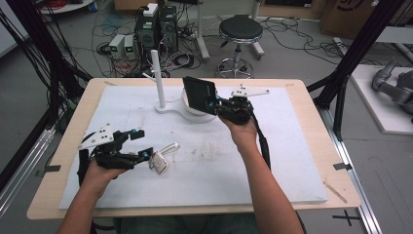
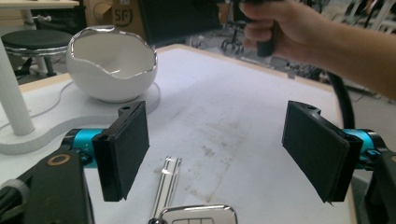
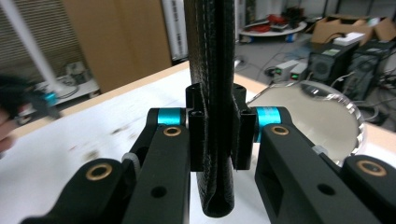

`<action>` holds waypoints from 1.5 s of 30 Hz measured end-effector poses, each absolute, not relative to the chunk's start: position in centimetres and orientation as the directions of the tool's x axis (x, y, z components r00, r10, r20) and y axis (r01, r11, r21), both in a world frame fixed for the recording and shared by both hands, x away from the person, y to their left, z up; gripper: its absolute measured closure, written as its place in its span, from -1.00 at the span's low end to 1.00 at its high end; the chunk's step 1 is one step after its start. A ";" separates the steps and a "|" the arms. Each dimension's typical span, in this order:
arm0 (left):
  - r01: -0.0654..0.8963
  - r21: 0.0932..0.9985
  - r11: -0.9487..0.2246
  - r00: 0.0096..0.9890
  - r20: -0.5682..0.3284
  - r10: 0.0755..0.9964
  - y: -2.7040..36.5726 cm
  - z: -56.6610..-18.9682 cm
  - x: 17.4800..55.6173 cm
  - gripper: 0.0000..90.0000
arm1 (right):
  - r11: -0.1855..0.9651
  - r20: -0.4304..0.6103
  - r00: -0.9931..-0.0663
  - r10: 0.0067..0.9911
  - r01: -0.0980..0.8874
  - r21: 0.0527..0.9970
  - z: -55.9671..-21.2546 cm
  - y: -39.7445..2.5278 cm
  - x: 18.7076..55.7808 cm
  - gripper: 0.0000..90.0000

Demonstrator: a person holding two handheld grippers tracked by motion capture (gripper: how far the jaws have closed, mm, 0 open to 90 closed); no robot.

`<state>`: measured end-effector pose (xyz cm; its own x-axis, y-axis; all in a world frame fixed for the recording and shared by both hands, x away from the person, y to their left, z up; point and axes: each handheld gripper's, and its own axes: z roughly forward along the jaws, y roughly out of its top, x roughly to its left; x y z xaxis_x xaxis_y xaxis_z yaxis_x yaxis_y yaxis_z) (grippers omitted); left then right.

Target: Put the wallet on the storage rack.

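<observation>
Holding one flat black stitched leather wallet [image 3: 211, 93] upright, your right gripper [image 1: 214, 104] has its jaws pressed tight on both faces, above one white egg-shaped ceramic bowl [image 2: 111, 63] on its white stand base [image 1: 170, 110] with one white post [image 1: 157, 78]. Your left gripper [image 1: 140, 144] rests on the white foam mat [image 1: 243, 161] with jaws spread wide and empty. One silver car key fob [image 1: 160, 162] with metal blade lies just before them.

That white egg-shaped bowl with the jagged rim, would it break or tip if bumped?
The bowl looks glossy, like glazed ceramic, so it is probably fragile and slippery. Its rounded underside suggests it might rock, though it sits on a flat white stand that likely steadies it.
</observation>
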<state>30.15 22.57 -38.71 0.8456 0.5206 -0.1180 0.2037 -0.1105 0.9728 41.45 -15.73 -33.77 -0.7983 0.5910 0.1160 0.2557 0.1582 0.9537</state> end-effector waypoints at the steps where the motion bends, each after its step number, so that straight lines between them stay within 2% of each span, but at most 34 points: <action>1: 0.204 0.972 -0.115 0.843 -0.115 0.526 22.6 -38.7 30.1 -0.49 | 0.146 0.124 -0.791 0.598 0.261 0.954 -33.9 -15.5 42.0 0.81; 7: 0.196 0.974 -0.114 0.841 -0.107 0.531 23.1 -38.6 30.0 -0.49 | 0.139 0.130 -0.767 0.629 0.276 0.951 -34.2 -14.8 45.1 0.81; 13: 0.178 0.976 -0.127 0.837 -0.083 0.541 23.6 -38.5 29.9 -0.49 | 0.202 0.082 -0.760 0.645 0.273 0.941 -34.1 -13.9 47.1 0.81; 23: 0.177 0.978 -0.114 0.828 -0.085 0.554 24.2 -38.6 29.7 -0.49 | 0.191 0.107 -0.724 0.681 0.316 0.929 -36.9 -12.8 49.4 0.80; 27: 0.169 0.978 -0.121 0.835 -0.077 0.545 24.3 -38.4 29.6 -0.49 | 0.208 0.112 -0.718 0.687 0.341 0.917 -37.8 -12.4 49.7 0.80; 34: 0.174 0.978 -0.114 0.831 -0.083 0.550 24.4 -38.7 29.5 -0.49 | 0.254 0.049 -0.703 0.710 0.321 0.912 -39.0 -12.0 49.7 0.79; 38: 0.169 0.979 -0.112 0.833 -0.081 0.548 24.4 -38.6 29.4 -0.49 | 0.234 0.063 -0.691 0.720 0.327 0.916 -39.5 -12.3 49.8 0.79; 41: 0.170 0.978 -0.121 0.835 -0.078 0.544 24.2 -38.6 29.4 -0.49 | 0.252 0.041 -0.689 0.723 0.319 0.914 -39.5 -12.1 49.6 0.71; 45: 0.170 0.977 -0.132 0.840 -0.073 0.538 23.9 -38.6 29.4 -0.49 | 0.245 0.050 -0.671 0.740 0.337 0.909 -39.4 -12.1 49.5 0.38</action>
<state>29.43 23.89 -38.61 0.8397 0.5381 -0.0735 0.1700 -0.1320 0.9766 49.53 -12.11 -39.40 -0.6711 0.7397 0.0496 0.3371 0.2448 0.9091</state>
